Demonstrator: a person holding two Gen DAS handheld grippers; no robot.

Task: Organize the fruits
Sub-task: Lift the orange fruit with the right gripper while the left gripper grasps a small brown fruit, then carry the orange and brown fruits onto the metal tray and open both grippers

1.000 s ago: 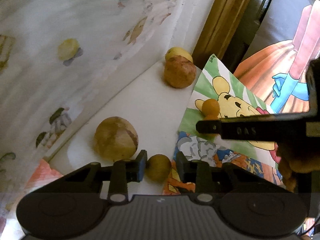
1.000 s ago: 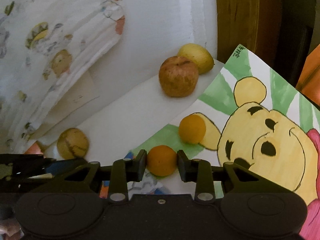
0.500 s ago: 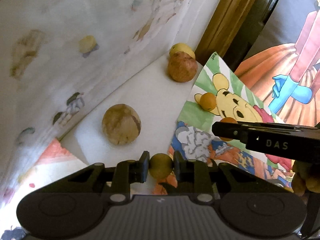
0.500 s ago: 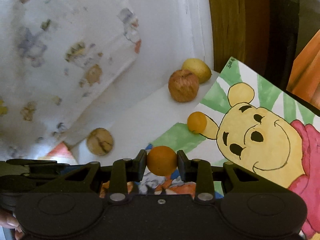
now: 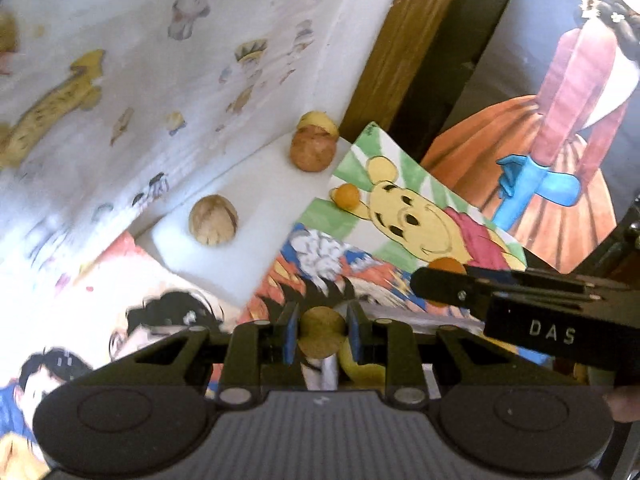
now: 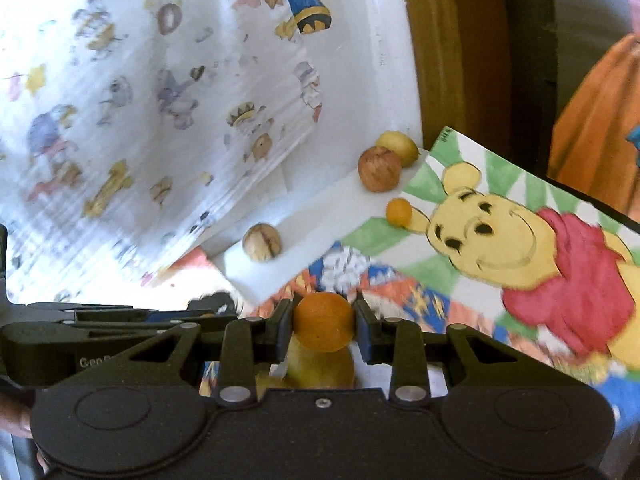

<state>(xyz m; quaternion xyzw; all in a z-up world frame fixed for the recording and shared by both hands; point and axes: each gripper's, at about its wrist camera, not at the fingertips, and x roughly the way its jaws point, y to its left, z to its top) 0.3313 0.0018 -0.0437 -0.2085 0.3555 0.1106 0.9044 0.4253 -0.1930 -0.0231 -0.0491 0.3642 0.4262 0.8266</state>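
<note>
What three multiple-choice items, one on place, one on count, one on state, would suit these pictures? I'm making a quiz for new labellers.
1. Where does the small orange lie?
A. on the bear picture's edge
B. on the white board
C. in a bowl

2. How many fruits rest on the white board?
A. one
B. three
C. five

3. What is the right gripper doing?
A. hanging open
B. shut on nothing
C. shut on an orange fruit

Answers:
1. A: the small orange sits by the bear's ear, on the paper.
2. B: a tan fruit, a brown apple and a yellow fruit behind it.
3. C: both fingers press the orange fruit's sides, as the left gripper holds a brownish fruit.
</note>
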